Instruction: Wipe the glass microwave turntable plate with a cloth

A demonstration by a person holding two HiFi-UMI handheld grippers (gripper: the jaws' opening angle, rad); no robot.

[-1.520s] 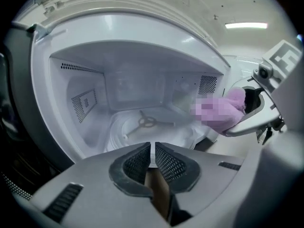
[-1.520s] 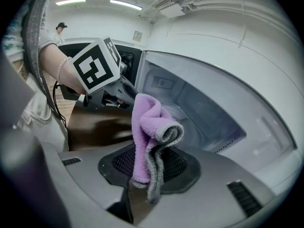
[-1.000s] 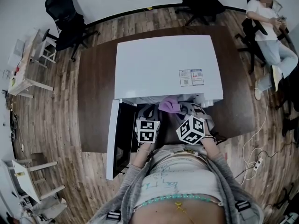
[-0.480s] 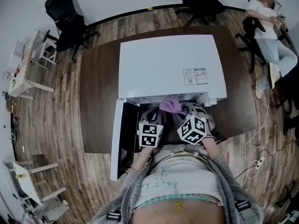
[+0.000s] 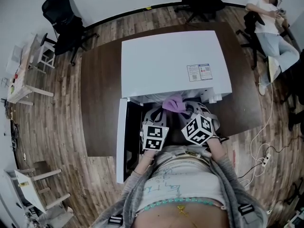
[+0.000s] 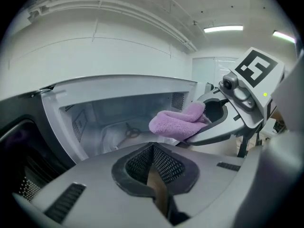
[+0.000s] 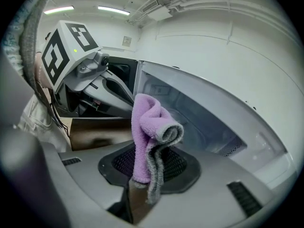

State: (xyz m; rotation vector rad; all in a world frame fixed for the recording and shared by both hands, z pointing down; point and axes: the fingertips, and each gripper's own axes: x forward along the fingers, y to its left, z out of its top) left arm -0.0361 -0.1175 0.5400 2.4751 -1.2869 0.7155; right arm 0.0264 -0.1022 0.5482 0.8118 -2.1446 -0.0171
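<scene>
Around: a white microwave (image 5: 175,63) sits on a dark table (image 5: 99,103). We see plank flooring, black office chairs (image 5: 66,18), and a seated person (image 5: 268,27) far right.
In the way: the open door (image 5: 121,141) hangs at the left, and the microwave's top hides the cavity from the head view.
Left gripper (image 6: 154,175): jaws pressed together, nothing between them, aimed into the cavity.
Right gripper (image 7: 137,184): jaws pinching the cloth (image 7: 145,122) by its lower end.
Cloth: right at the microwave's mouth. Its long axis runs out along the jaws, and the far end is folded over and curls right.
Plate: we cannot pick it out. The cavity floor (image 6: 116,139) looks pale, rounded and blurred.
Textures: 1 fluffy purple cloth with a grey edge, a smooth white shell, and perforated vent patches inside.
</scene>
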